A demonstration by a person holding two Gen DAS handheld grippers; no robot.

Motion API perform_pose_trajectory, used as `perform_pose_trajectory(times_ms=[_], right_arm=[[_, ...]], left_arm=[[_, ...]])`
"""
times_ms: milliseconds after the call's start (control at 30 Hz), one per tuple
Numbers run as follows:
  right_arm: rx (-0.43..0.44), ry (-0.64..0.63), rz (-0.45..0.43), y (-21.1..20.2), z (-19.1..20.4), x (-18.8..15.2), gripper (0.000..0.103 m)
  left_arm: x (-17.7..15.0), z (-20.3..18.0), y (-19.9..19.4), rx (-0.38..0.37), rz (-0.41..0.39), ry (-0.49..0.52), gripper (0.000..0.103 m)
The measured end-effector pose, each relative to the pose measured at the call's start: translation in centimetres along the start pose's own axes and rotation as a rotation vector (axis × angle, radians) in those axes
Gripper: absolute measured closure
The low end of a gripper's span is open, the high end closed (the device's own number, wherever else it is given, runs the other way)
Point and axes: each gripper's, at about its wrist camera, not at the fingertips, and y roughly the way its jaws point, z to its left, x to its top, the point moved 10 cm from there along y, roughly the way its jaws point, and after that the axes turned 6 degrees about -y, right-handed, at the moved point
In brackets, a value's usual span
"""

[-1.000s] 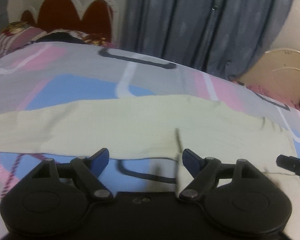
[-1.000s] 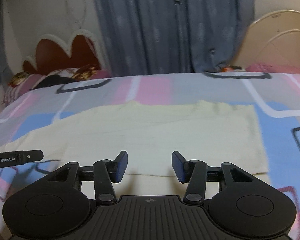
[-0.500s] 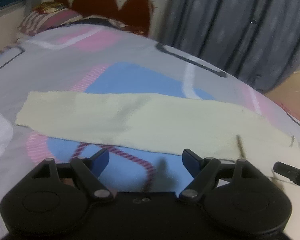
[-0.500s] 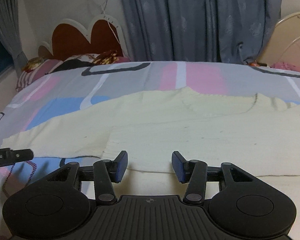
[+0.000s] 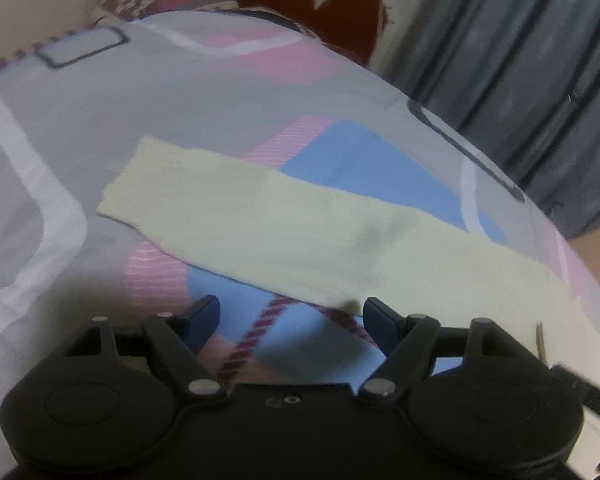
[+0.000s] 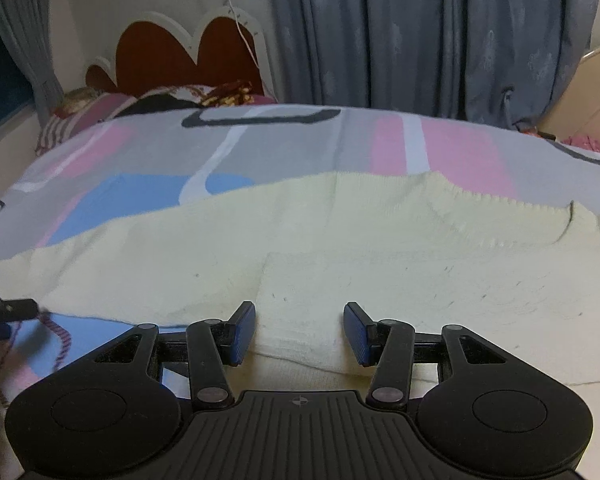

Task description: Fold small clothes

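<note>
Cream knit sweater [image 6: 340, 248] flat on patterned bedsheet [image 5: 180, 92]; left claw [image 5: 291, 320] and right claw [image 6: 299, 332] both apart, empty.

We note both tongs, left [image 5: 291, 320] and right [image 6: 299, 332], have black bodies, blue ribbed pads [image 6: 245, 332], silver pivot screws [image 5: 199, 387], round side housings and a ridged centre plate [image 6: 300, 420].

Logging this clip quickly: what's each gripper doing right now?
Left gripper: open, holding nothing, near the sweater's sleeve.
Right gripper: open, holding nothing, over the sweater's edge.
</note>
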Motion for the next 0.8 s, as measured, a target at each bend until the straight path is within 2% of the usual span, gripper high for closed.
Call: perform_pose_trajectory(times_ms=[100, 267, 367, 433, 467, 533, 633, 800], right_arm=[[-0.005, -0.005, 0.006, 0.6, -0.3, -0.4, 0.054], [-0.001, -0.005, -0.003, 0.7, -0.5, -0.5, 0.054], [0.001, 0.001, -0.006, 0.6, -0.7, -0.5, 0.054], [0.001, 0.005, -0.008, 0.4, -0.8, -0.5, 0.054], [0.0, 0.005, -0.009, 0.4, -0.7, -0.5, 0.054], [-0.003, 0.008, -0.015, 0.2, -0.8, -0.4, 0.054], [-0.018, 0.017, -0.035, -0.3, -1.2, -0.2, 0.054], [-0.058, -0.053, -0.001, 0.8, -1.2, -1.1, 0.054]], left_arm=[[0.7, 0.9, 0.2, -0.042, -0.013, -0.068, 0.025], [2.1, 2.4, 0.5, -0.111, -0.073, -0.228, 0.034], [2.8, 3.1, 0.9, -0.125, -0.109, -0.293, 0.044], [3.2, 3.5, 1.2, -0.124, -0.132, -0.321, 0.059], [3.2, 3.6, 1.3, -0.119, -0.141, -0.327, 0.065], [3.1, 4.1, 1.4, -0.098, -0.152, -0.333, 0.09], [3.2, 4.3, 1.3, -0.085, -0.163, -0.331, 0.099], [4.6, 1.4, -1.2, -0.122, -0.235, -0.223, 0.1]])
